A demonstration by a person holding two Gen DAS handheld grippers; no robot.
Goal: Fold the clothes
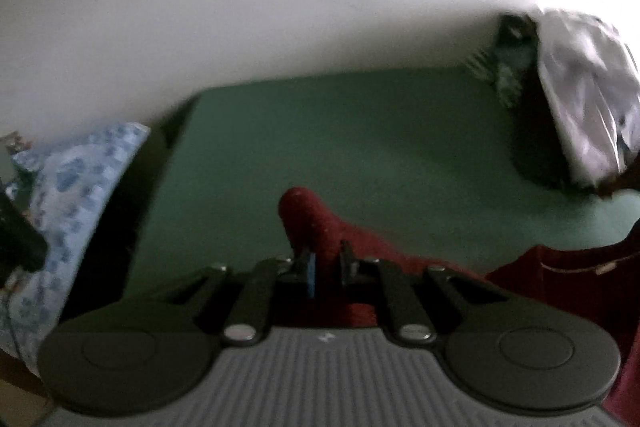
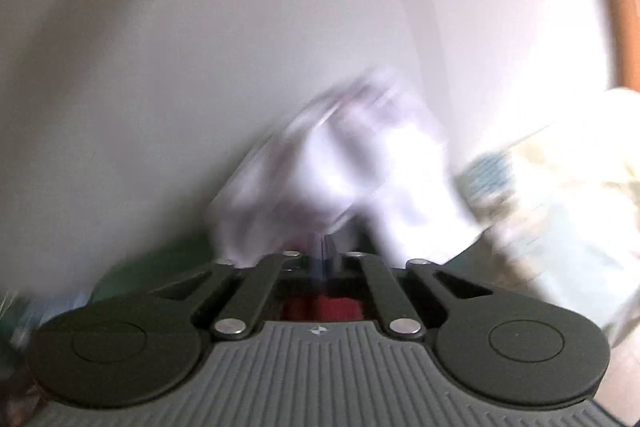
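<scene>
A dark red garment [image 1: 308,215] lies on a green surface [image 1: 360,147]. One fold of it stands up between the fingers of my left gripper [image 1: 326,255], which is shut on it. More of the red cloth rises at the lower right of the left wrist view. The right wrist view is blurred. There my right gripper [image 2: 324,247] has its jaws together, and the red garment [image 2: 324,307] shows just beneath them, apparently pinched.
A crumpled white garment [image 1: 584,99] lies at the far right of the green surface; a white garment [image 2: 340,167] is blurred ahead of the right gripper. A blue patterned cloth [image 1: 72,179] borders the left side. A pale patterned cloth [image 2: 560,195] sits at the right. A white wall [image 1: 280,7] stands behind.
</scene>
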